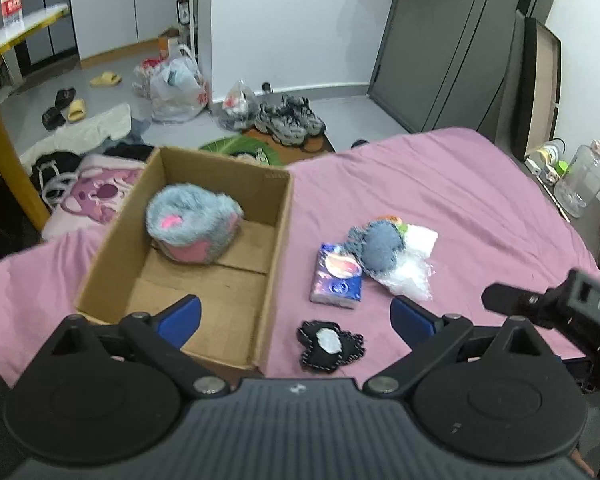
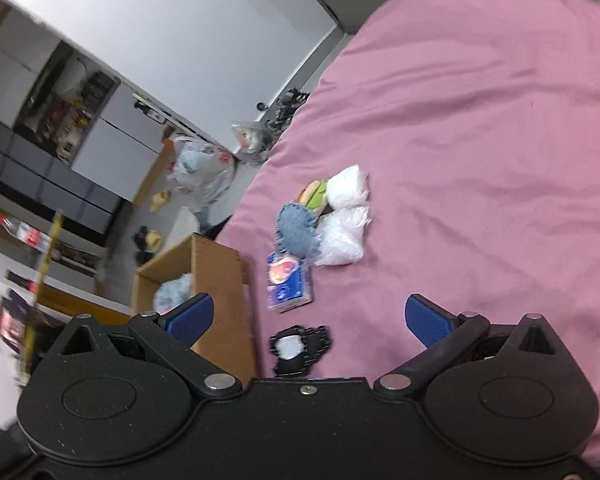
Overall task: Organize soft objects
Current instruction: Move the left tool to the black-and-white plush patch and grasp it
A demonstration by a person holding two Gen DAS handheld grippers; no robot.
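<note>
A fuzzy grey-and-pink plush (image 1: 194, 226) sits in the open cardboard box (image 1: 260, 280) on the creased pink sheet (image 1: 440, 192). Right of the box lie a glossy blue tissue pack (image 1: 336, 276), a knitted grey pouch (image 1: 380, 248) against crinkly clear bags (image 1: 410, 270), and a flat black felt piece (image 1: 330, 344) with stitched edges. The left gripper (image 1: 296, 316) and right gripper (image 2: 308, 316) both hang wide open, empty, touching nothing.
</note>
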